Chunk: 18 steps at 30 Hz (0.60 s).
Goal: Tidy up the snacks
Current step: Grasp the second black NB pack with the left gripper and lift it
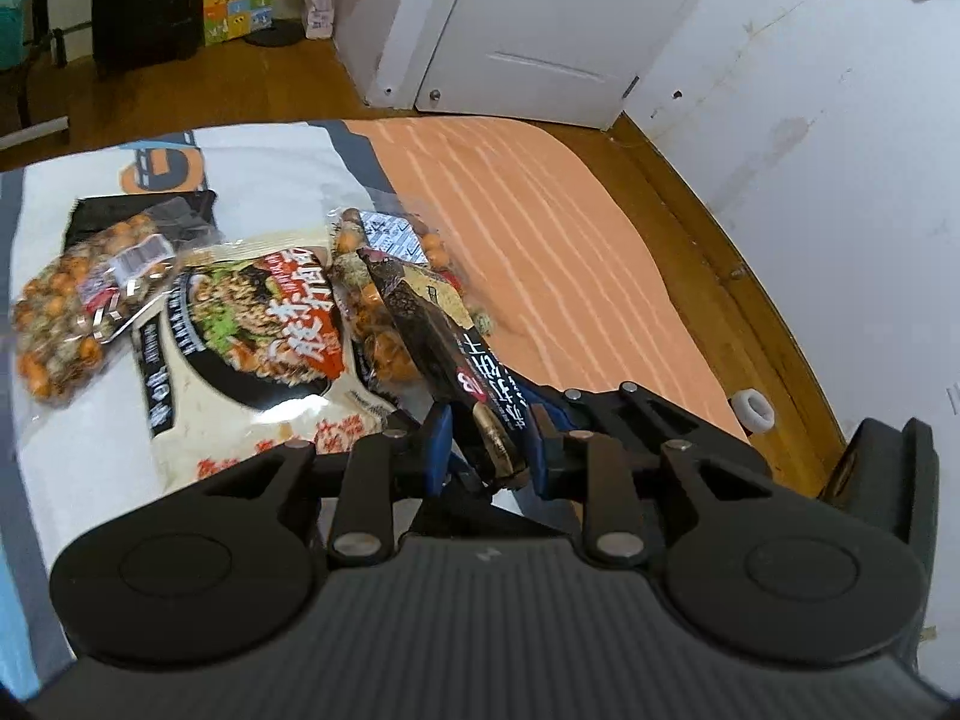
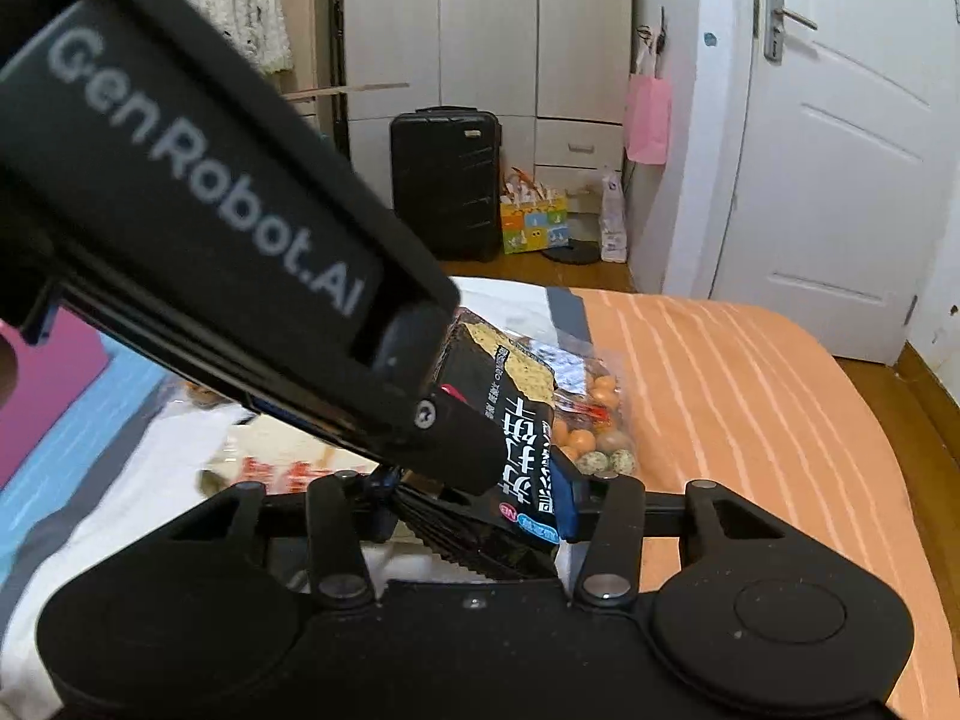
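Observation:
A black cracker packet (image 1: 444, 354) with white lettering hangs tilted above the bed, and my left gripper (image 1: 492, 438) is shut on its lower end. In the right wrist view the same packet (image 2: 516, 420) fills the gap between the blue pads (image 2: 567, 498) of my right gripper (image 2: 477, 504), which grips its bottom edge. The left gripper's body (image 2: 198, 192) crosses that view from the upper left. Under the packet lies a clear bag of orange and speckled nuts (image 1: 384, 300). A white snack bag (image 1: 252, 324) and a second nut bag (image 1: 66, 312) lie to the left.
The snacks rest on a white cloth (image 1: 270, 162) over a bed with an orange striped sheet (image 1: 540, 240). A black pouch (image 1: 144, 210) lies behind them. A black suitcase (image 2: 444, 180), a colourful box (image 2: 534, 225) and a white door (image 2: 840, 150) stand beyond the bed.

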Available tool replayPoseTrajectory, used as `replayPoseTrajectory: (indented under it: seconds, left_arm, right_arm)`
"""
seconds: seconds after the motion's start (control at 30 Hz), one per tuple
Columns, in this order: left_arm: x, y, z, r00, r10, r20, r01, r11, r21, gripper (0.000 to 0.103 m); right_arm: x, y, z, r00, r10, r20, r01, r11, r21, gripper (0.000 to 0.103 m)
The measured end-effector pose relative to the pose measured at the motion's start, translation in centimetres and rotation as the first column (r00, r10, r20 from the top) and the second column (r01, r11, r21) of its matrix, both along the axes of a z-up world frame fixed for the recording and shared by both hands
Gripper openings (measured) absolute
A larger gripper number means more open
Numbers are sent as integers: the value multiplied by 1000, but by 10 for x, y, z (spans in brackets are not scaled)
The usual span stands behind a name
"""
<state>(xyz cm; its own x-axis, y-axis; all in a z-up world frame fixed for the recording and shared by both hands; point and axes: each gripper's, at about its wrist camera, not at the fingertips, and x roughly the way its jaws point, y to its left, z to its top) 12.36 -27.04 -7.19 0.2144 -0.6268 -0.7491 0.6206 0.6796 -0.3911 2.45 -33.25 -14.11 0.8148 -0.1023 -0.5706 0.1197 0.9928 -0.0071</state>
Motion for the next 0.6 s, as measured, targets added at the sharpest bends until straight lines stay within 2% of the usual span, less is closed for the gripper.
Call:
replayPoseTrajectory:
  seconds: [0.17, 0.33, 0.6]
  left_arm:
    - [-16, 27, 19, 999, 33, 2, -33, 999, -3, 24]
    - [-37, 60, 42, 995, 93, 18, -94, 995, 25, 24]
    - [-65, 123, 71, 977, 211, 39, -213, 976, 47, 24]
  right_arm:
    - [-16, 16, 17, 999, 54, 0, -54, 999, -6, 52]
    - [-30, 36, 36, 991, 131, 4, -131, 991, 25, 52]
    - [-46, 86, 65, 954, 299, 13, -299, 954, 17, 52]
